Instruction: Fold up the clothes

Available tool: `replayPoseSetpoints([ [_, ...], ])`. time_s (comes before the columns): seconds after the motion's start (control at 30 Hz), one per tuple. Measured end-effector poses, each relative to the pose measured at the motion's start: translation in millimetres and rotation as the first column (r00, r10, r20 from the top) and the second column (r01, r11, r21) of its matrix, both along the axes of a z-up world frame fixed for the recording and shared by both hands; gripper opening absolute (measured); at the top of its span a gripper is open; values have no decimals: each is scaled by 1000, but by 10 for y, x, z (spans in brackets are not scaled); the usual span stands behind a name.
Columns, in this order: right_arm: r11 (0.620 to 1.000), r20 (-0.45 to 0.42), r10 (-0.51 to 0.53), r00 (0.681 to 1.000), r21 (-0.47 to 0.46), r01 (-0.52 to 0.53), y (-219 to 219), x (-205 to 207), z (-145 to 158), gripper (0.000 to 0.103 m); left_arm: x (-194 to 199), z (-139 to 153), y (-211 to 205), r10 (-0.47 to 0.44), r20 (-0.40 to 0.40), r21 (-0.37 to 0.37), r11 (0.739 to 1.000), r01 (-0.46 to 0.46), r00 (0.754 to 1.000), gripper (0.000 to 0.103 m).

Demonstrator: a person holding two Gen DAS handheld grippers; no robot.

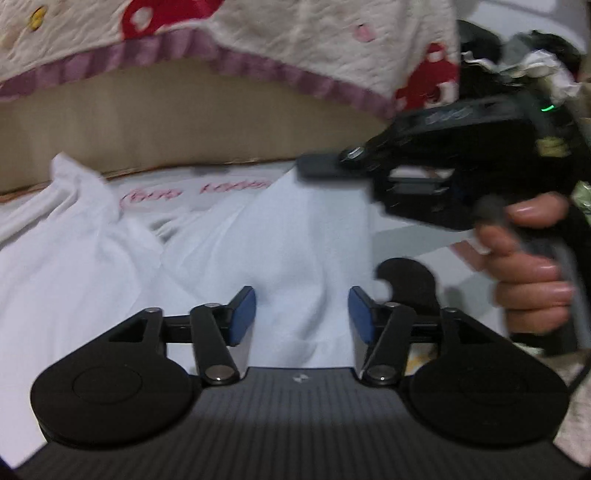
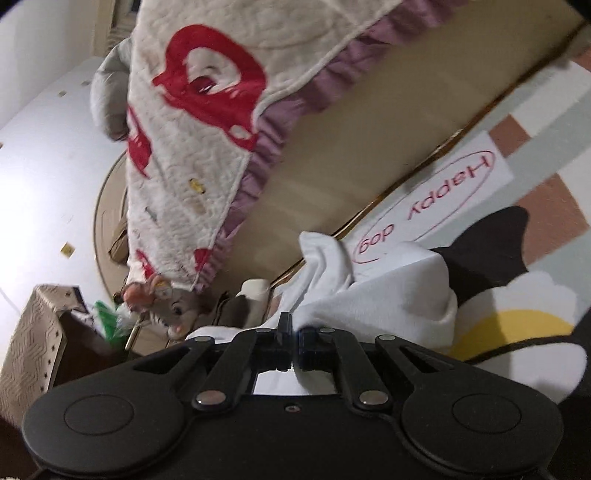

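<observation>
A white garment lies rumpled on a printed floor mat beside a bed. My left gripper is open just above it, and a raised fold of the white cloth runs between its blue pads without being pinched. In the left wrist view, my right gripper comes in from the right, held by a hand, with its tip at the garment's far edge. Seen in its own view, the right gripper is shut on a bunched edge of the white garment.
A cream quilt with red cars and a purple frill hangs over the beige bed side just behind the mat. A plush toy and a brown patterned box sit by the bed's end. Clutter is piled at the far right.
</observation>
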State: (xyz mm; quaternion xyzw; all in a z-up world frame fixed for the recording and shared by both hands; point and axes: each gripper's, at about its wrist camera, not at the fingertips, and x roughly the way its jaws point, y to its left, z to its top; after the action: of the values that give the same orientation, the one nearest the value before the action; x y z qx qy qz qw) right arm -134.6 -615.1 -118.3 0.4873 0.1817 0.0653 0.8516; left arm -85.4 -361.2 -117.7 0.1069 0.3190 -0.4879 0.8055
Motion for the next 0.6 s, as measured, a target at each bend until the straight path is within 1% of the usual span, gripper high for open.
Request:
replayPoseSetpoints([
  [0.03, 1000, -1, 17, 1000, -1, -17, 16, 34, 10, 6, 17, -37, -15, 28, 6, 18, 999, -28, 1000, 54],
  [0.07, 999, -1, 36, 999, -4, -36, 20, 40, 24, 6, 56, -47, -17, 52, 10, 32, 998, -52, 999, 47],
  [0.1, 998, 0, 55, 998, -6, -55, 42, 45, 32, 6, 104, -45, -3, 67, 1, 35, 997, -67, 998, 18],
  [0.13, 997, 0, 75, 997, -8, -75, 65, 51, 39, 6, 145, -32, 27, 82, -13, 30, 996, -82, 997, 9],
  [0.17, 996, 1, 94, 996, -10, -94, 87, 56, 47, 6, 182, -18, 58, 98, -24, 26, 995, -97, 995, 9],
  [0.23, 993, -7, 116, 993, 2, -116, 100, 89, 1, 7, 191, 22, 145, 134, 7, 30, 991, -134, 991, 7],
  [0.27, 993, -14, 121, 993, 11, -121, 97, 94, -20, 10, 198, 52, 198, 150, 18, 37, 988, -151, 989, 7],
  [0.33, 993, -69, 119, 991, 33, -117, 70, 154, -106, 12, 287, 100, 340, 194, -16, 23, 981, -194, 981, 7],
  [0.37, 993, -98, 118, 988, 44, -114, 57, 185, -150, 15, 332, 120, 397, 210, -47, 13, 978, -210, 977, 7],
  [0.4, 992, -124, 116, 985, 67, -108, 41, 205, -206, 25, 368, 136, 461, 224, -74, 3, 974, -225, 972, 7],
  [0.43, 990, -151, 103, 983, 109, -87, 39, 215, -287, 41, 391, 143, 486, 229, -78, -4, 973, -230, 970, 7],
  [0.47, 987, -179, 90, 980, 151, -63, 37, 224, -369, 45, 411, 149, 511, 233, -81, -10, 972, -235, 969, 7],
  [0.53, 973, -235, 69, 970, 232, -13, 33, 241, -532, 46, 386, 161, 545, 244, -64, -17, 969, -246, 968, 7],
  [0.57, 966, -258, 62, 964, 258, 7, 63, 238, -582, 47, 374, 168, 559, 250, -58, -22, 968, -252, 967, 7],
  [0.6, 960, -274, 44, 961, 277, 35, 103, 224, -607, 53, 380, 178, 561, 255, -60, -28, 966, -257, 965, 7],
])
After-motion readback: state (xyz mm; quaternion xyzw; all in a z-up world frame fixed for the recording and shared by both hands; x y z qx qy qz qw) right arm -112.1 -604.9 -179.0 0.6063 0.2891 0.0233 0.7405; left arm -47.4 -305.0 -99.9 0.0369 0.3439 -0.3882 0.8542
